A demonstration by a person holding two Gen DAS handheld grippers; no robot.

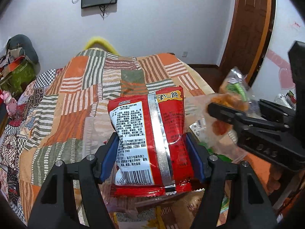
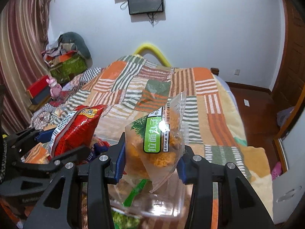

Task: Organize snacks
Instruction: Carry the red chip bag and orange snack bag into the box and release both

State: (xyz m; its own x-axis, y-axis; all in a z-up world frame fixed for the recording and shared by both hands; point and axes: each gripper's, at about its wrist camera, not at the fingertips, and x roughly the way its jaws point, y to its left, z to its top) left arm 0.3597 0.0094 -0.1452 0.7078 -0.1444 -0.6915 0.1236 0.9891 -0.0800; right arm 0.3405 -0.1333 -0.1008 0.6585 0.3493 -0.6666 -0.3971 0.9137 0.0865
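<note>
My left gripper (image 1: 152, 152) is shut on a red snack packet (image 1: 150, 137) with a white ingredients label and a barcode, held upright above the bed. The same packet shows in the right wrist view (image 2: 78, 131) at the left, in the left gripper (image 2: 57, 143). My right gripper (image 2: 152, 152) is shut on a clear bag of orange noodle balls with a green label (image 2: 156, 143). In the left wrist view that bag (image 1: 228, 103) is at the right, in the right gripper (image 1: 238, 114). Both packets are lifted side by side.
More snack packets (image 2: 133, 200) lie in a pile under both grippers at the bed's near edge. The patchwork blanket (image 1: 95, 87) covers the bed ahead. Boxes and clutter (image 2: 64, 66) sit at the far left. A wooden door (image 1: 247, 28) and floor (image 2: 253, 114) are to the right.
</note>
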